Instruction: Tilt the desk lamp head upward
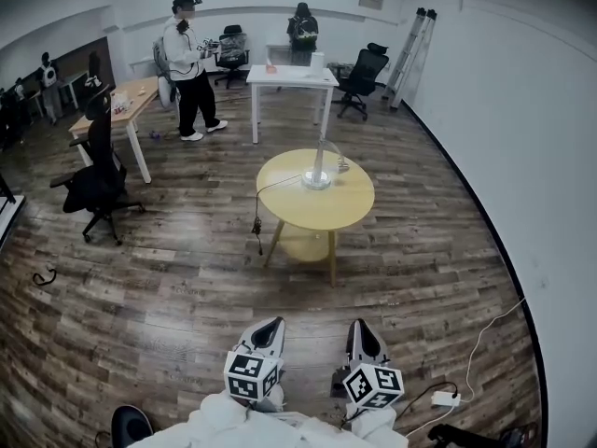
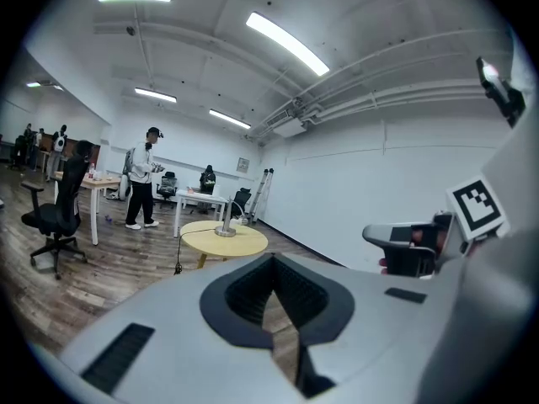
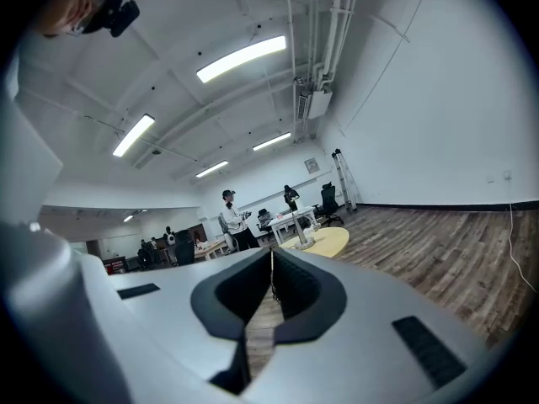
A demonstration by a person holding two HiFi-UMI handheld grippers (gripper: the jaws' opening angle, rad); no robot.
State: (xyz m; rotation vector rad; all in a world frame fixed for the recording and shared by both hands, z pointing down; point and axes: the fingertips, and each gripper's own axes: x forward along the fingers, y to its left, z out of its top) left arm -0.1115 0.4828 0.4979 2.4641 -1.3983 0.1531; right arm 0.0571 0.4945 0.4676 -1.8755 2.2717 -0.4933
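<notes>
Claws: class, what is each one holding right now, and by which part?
Nothing. The left claw and right claw are shut and empty; the desk lamp stands far off, untouched.

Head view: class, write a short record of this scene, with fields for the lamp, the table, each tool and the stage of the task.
Lamp: lamp stands on the yellow table
Table: round, well ahead of both tools
Left tool: left tool shut, empty, held low, far from the lamp
Right tool: right tool shut, empty, beside the left one
Task stage: not begun; lamp untouched
</notes>
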